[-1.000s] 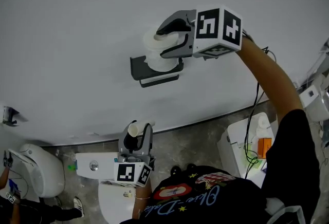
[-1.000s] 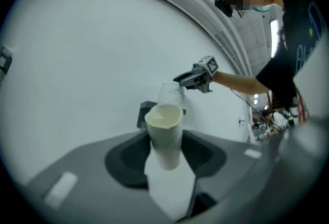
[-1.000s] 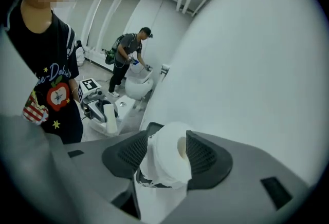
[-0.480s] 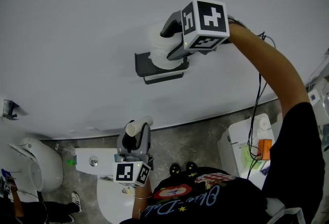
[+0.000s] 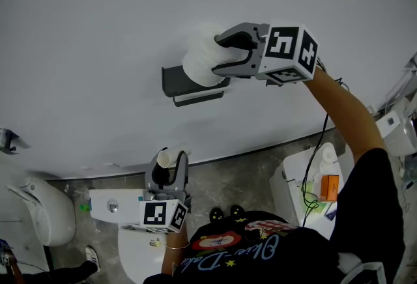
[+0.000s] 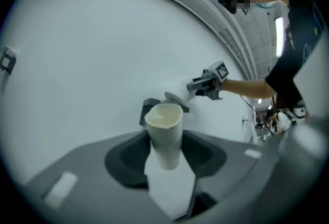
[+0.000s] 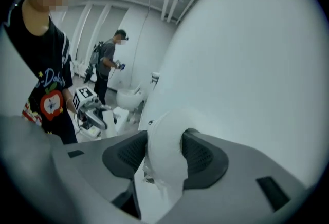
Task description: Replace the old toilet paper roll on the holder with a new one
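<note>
Up at the wall holder [image 5: 173, 81], the right tongs [image 5: 217, 55] are closing on the new roll [image 5: 198, 65] between them; lower down, the left tongs [image 5: 170, 160] clamp the old tube [image 6: 165, 133].

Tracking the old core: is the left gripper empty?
No, the left gripper grips a cardboard tube with a paper scrap hanging from it.

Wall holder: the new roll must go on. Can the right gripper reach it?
Likely yes: the right gripper, jaws closing around the toilet paper roll, is at the holder; nothing stands between.
</note>
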A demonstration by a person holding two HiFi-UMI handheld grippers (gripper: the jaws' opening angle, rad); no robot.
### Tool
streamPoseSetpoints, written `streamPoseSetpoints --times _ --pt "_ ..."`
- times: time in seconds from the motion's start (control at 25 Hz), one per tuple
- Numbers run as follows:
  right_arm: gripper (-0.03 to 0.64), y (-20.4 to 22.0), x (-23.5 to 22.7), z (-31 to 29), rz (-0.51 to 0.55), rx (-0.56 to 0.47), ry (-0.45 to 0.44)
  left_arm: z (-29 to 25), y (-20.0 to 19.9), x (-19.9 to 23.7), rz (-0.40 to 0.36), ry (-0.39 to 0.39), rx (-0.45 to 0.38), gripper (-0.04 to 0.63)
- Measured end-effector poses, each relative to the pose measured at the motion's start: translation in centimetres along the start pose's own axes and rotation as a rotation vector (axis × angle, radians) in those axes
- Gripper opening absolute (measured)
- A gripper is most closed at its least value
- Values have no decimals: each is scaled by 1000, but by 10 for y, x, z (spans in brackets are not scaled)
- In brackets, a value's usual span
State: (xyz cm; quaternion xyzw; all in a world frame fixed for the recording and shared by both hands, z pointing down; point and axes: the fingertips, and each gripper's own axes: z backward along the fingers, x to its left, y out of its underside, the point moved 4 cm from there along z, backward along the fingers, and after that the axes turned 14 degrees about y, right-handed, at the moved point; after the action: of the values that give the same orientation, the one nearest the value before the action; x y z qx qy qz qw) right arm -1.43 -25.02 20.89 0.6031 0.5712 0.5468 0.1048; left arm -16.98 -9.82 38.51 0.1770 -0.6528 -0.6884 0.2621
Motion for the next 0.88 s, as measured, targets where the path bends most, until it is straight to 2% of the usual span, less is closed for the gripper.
streamPoseSetpoints --times 0.2,0.28,0.36,0.48,0.68,0.76,0.88 --pt "221 9 8 49 -314 -297 48 -10 1 -7 -8 35 24 186" --pt "221 23 9 70 -439 -435 96 -13 3 -7 -9 38 35 186" --pt "221 44 9 87 -568 -531 167 -17 4 -7 -9 44 45 186" --pt "221 81 16 105 -689 -558 239 -26 5 -10 -10 60 58 186" --pt "221 134 46 89 -907 -617 272 -21 16 4 -4 69 72 186" --pt "221 152 59 63 -970 -585 300 -12 20 18 -4 70 77 186" --pt "221 175 63 48 -1027 -530 298 -16 14 12 -14 61 79 186"
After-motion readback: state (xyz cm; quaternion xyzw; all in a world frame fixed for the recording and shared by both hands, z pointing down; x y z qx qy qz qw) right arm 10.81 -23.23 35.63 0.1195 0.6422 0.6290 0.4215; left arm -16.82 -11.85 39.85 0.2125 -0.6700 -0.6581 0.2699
